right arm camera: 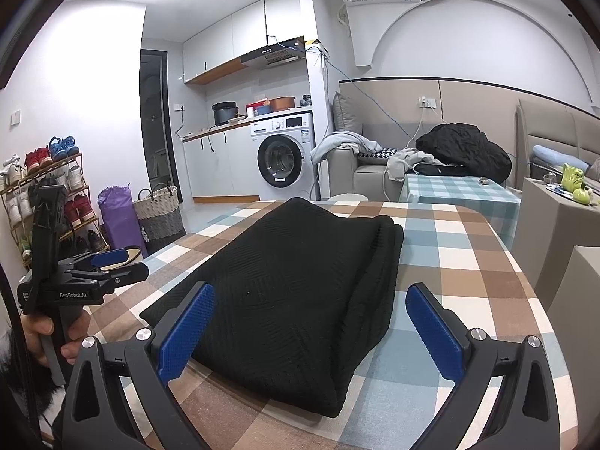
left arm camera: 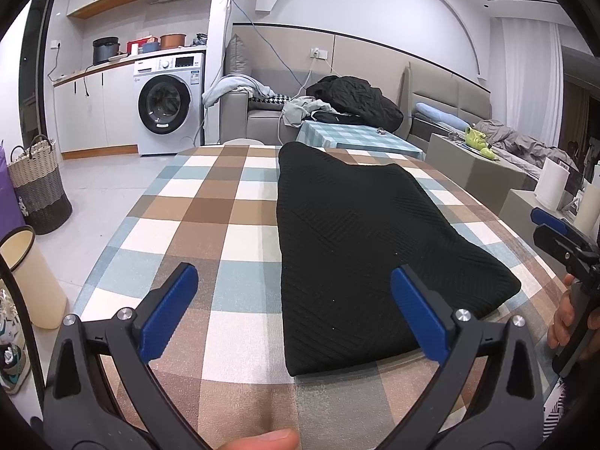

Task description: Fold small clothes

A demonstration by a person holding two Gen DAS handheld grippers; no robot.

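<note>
Folded black garment [left arm camera: 360,247] is seen ahead of the wide-open, empty left tool [left arm camera: 294,313] and right tool [right arm camera: 311,324], flat on the table [left arm camera: 210,202].

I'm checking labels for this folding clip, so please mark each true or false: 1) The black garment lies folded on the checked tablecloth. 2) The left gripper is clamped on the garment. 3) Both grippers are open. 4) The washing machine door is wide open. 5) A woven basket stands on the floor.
1) True: the black garment lies folded flat on the checked tablecloth.
2) False: the left gripper is open and holds nothing.
3) True: the right gripper is open too, its jaws apart on either side of the garment's near end.
4) False: the washing machine has its door closed.
5) True: the woven basket stands on the floor.
</note>
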